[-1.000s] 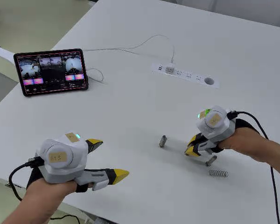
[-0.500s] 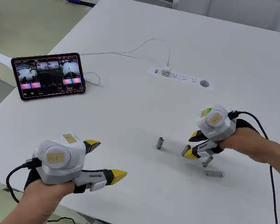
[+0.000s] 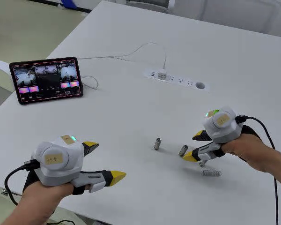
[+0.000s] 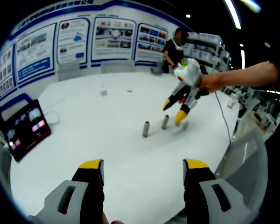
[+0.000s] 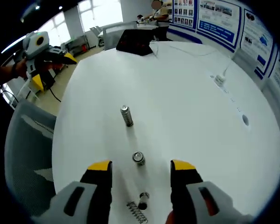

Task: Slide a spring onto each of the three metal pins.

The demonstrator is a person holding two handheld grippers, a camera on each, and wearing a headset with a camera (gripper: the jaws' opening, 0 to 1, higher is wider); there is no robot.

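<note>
My left gripper [image 3: 104, 160] hovers with its jaws wide and nothing in them, close to the near edge of the table [image 3: 131, 108], which runs just below my hand. My right gripper [image 3: 193, 146] is also spread. The second pin [image 3: 183, 150] stands upright between its yellow tips, touching neither that I can see.

Just to the left of that pin, the sprung pin [image 3: 157, 144] stands alone with a coil around it. The third pin [image 5: 143, 200] lies flat on the table under my right hand, and the loose spring [image 3: 211, 173] lies beside it.

The bare white top between my two hands is open. More open surface stretches from the pins back to the power strip [image 3: 175, 79] and the tablet [image 3: 46, 79], both well apart from the work. The far and right edges are a long way off.

A second ago my right jaws were drawn close together low at this spot. Now they stand apart with the pin upright between them. My left gripper holds much the same pose as before.
</note>
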